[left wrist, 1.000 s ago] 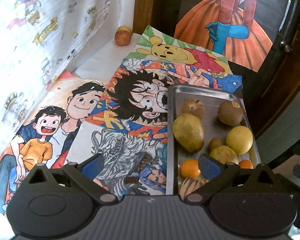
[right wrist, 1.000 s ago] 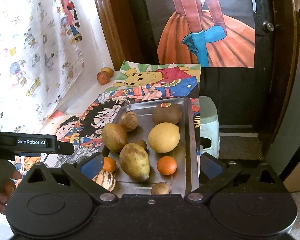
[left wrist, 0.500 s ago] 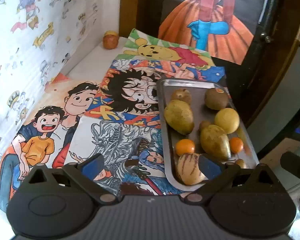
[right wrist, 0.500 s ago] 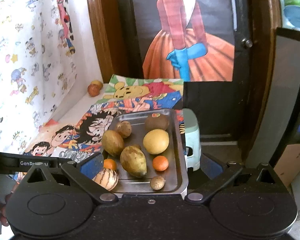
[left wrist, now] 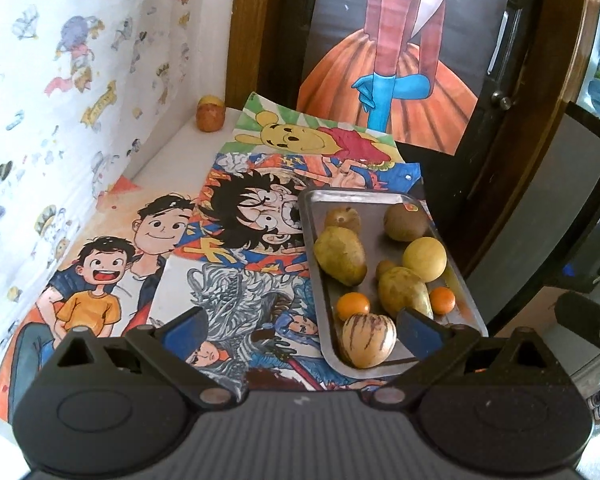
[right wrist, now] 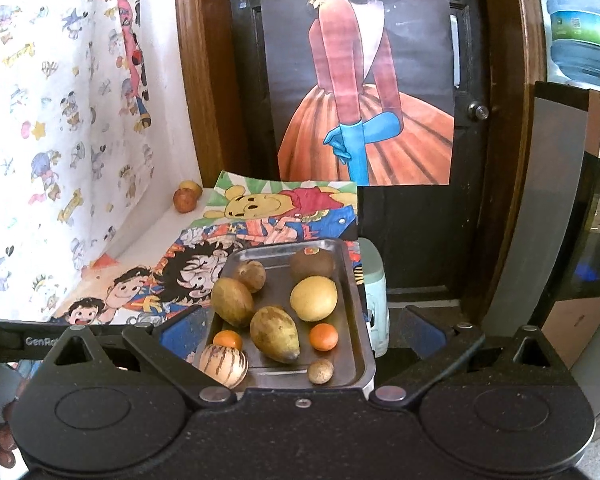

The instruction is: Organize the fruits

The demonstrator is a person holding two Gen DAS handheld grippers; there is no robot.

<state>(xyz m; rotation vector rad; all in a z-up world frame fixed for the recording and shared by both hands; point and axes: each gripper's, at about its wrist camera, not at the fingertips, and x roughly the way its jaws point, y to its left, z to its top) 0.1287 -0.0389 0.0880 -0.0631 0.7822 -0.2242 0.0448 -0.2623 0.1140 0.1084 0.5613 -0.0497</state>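
Observation:
A metal tray (left wrist: 458, 280) (right wrist: 352, 292) holds several fruits: a striped melon (left wrist: 369, 340) (right wrist: 223, 364), two green-yellow mangoes (left wrist: 340, 254) (right wrist: 275, 334), a round yellow fruit (left wrist: 425, 259) (right wrist: 314, 298), two small oranges (left wrist: 353, 306) (right wrist: 323, 336), a brown kiwi-like fruit (left wrist: 405, 222) (right wrist: 312, 265). Two more fruits (left wrist: 210, 114) (right wrist: 186, 197) rest in the far left corner. My left gripper (left wrist: 302, 326) is open, hovering above the table's near edge, left of the tray. My right gripper (right wrist: 302, 326) is open above the tray's near end, holding nothing.
Cartoon posters (left wrist: 148, 248) cover the table, and a patterned sheet (left wrist: 60, 80) lines the left wall. A dark door with a painted poster (right wrist: 364, 100) stands behind. A pale green stool (right wrist: 374, 312) sits beside the table's right edge. A water bottle (right wrist: 584, 20) shows upper right.
Both grippers have pulled back and risen, so the tray and table look smaller and farther away. Both stay open, and the fruits have not moved.

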